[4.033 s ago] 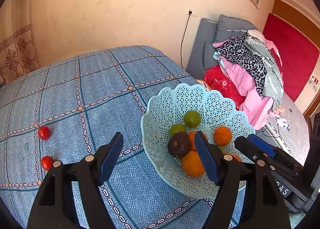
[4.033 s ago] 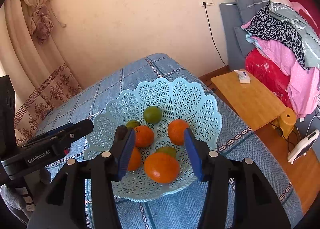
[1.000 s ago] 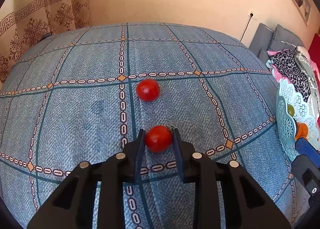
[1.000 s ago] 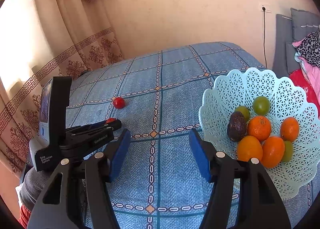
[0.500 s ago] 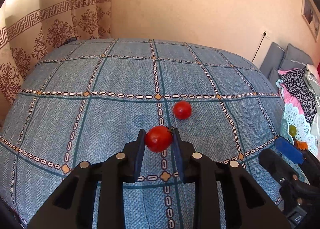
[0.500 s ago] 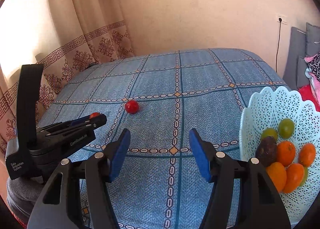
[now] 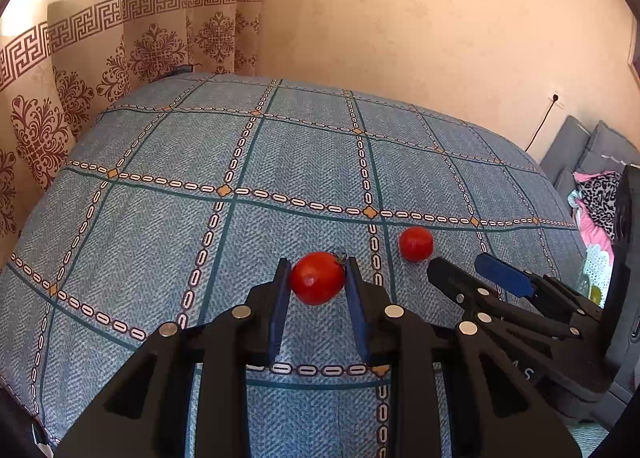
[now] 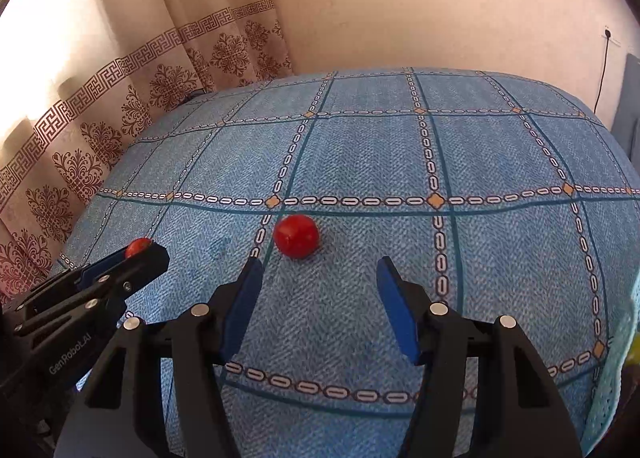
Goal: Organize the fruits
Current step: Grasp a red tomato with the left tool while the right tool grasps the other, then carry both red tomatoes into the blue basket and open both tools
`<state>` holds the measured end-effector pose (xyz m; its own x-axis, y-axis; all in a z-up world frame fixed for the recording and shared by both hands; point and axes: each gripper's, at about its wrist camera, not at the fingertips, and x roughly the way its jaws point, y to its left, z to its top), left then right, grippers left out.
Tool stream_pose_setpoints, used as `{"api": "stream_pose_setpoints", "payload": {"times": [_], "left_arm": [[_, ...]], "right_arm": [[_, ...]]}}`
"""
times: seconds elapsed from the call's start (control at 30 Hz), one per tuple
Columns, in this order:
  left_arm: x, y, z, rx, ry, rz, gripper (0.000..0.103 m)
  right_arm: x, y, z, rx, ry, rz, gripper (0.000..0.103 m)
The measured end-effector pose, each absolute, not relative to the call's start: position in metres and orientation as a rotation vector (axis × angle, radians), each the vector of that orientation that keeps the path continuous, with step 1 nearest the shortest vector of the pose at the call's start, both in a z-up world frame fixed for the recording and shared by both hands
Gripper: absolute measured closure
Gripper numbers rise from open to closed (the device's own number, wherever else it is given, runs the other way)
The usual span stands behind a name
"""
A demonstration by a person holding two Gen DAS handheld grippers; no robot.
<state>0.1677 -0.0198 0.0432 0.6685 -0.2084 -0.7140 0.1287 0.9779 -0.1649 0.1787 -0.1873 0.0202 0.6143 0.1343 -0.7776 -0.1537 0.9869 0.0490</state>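
Note:
My left gripper [image 7: 317, 261] is shut on a red tomato [image 7: 317, 278], held just above the blue patterned bedspread [image 7: 168, 226]. A second red tomato [image 7: 416, 244] lies loose on the cloth to its right. In the right wrist view that loose tomato [image 8: 296, 236] sits just beyond my right gripper [image 8: 320, 263] and slightly left of its centre. The right jaws are closing and nothing is between them. The left gripper [image 8: 144, 250] with its tomato [image 8: 138, 246] shows at the left. The pale teal basket [image 7: 598, 266] peeks in at the right edge.
A patterned curtain [image 8: 100, 110] hangs along the bed's left side and a plain wall [image 7: 400, 18] stands behind. Grey cushions and a heap of clothes [image 7: 600, 182] lie at the far right. The basket rim [image 8: 612, 398] holds a green fruit at the frame edge.
Both views have swung left across the bed. The right gripper has come down close to the loose tomato, and the basket has slid to the right edge. The left gripper keeps its tomato.

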Motion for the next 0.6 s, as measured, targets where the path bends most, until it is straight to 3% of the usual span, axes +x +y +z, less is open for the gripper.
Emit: {"api": "stream_pose_setpoints", "payload": {"times": [0.23, 0.47, 0.6], "left_arm": [[0.17, -0.012, 0.043, -0.129, 0.821, -0.186, 0.076], [0.171, -0.009, 0.04, -0.149, 0.833, -0.173, 0.076], [0.172, -0.008, 0.039, -0.151, 0.835, -0.177, 0.076]], "right_arm": [[0.2, -0.169, 0.008, -0.041, 0.925, 0.181, 0.048], [0.209, -0.164, 0.001, -0.08, 0.926, 0.149, 0.07], [0.209, -0.165, 0.0, -0.073, 0.923, 0.146, 0.074]]}}
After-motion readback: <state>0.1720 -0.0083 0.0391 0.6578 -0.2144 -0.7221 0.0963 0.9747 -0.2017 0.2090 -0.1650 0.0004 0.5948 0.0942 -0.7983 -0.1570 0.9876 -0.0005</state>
